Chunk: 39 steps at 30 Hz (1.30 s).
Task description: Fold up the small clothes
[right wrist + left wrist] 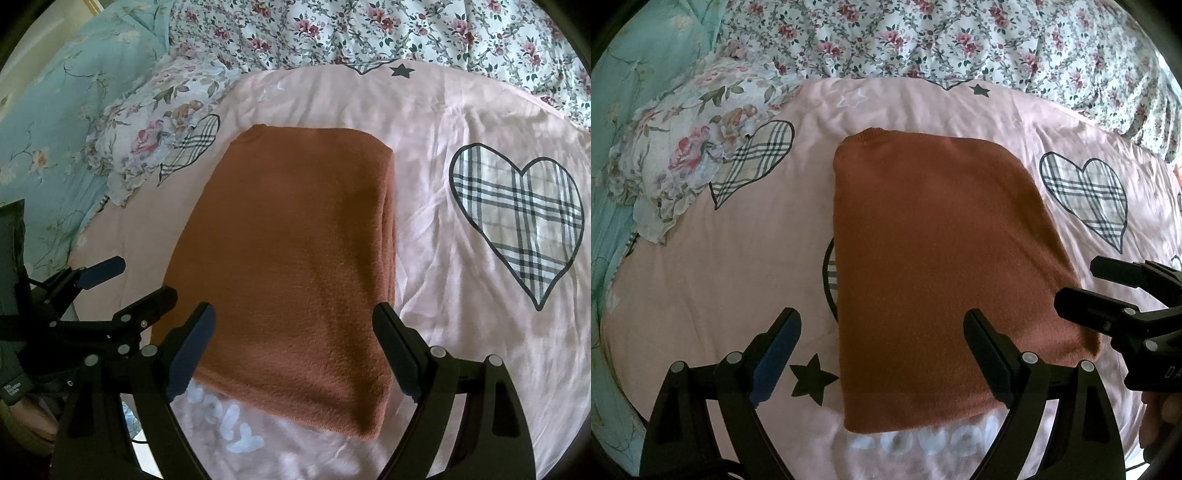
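Pink bedsheet (746, 280) fills most of both views: plaid heart prints, black stars, white lettering along the bottom edge. It lies on a bed.

Floral quilt (960, 40) runs across the top of both frames, small rose print, bunched up. Teal floral cover (646, 55) takes the upper left.

Rust-brown knit garment (942, 266) sits centre frame in both views, flat on the pink sheet, folded into a compact rectangle. Ribbed hem at the near bottom edge, and stacked layers show along its right side in the right wrist view (295, 266). It covers part of a plaid print on the sheet.

Pillow with large rose print (665, 173) is at left, upper-middle, its corner overlapping the pink sheet and one plaid heart. Well apart from the garment.

Left claw (882, 354): jaws spread wide, nothing gripped. In its own view the fingers straddle the garment's near left corner, blue pad on the left finger. Can't tell if the tips touch the fabric. Also seen at lower left of the right wrist view (138, 280), just off the garment's left edge.

Right claw (295, 350): jaws spread wide, empty, framing the garment's near edge. Also seen at right edge of the left wrist view (1078, 284), beside the garment's near right corner.

A hand (1156, 417) is partly visible at lower right, behind the right claw.
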Motion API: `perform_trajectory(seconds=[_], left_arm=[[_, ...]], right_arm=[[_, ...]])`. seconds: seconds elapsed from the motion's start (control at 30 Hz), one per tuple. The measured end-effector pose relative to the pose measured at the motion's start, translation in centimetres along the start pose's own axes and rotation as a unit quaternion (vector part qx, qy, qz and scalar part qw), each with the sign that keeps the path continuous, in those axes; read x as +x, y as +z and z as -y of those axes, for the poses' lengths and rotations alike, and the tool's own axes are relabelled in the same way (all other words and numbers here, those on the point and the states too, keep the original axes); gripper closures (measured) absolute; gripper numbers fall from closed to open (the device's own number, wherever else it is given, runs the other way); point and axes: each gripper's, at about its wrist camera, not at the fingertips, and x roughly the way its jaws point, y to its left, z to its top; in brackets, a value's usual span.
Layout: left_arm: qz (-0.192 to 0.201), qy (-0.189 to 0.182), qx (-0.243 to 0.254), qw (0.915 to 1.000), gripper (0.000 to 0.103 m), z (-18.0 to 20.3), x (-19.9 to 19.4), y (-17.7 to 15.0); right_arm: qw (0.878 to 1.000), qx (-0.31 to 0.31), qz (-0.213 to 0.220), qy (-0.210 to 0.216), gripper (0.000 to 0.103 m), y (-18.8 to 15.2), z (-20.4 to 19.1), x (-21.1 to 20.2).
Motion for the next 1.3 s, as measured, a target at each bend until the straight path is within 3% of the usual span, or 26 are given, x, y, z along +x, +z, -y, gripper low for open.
perform_trajectory(seconds=[1.3], left_arm=[[-0.003, -0.003, 0.005, 1.0000, 0.013, 0.07, 0.63, 0.73]], right_arm=[[1.000, 0.006, 0.000, 0.004, 0.016, 0.43, 0.78, 0.33]])
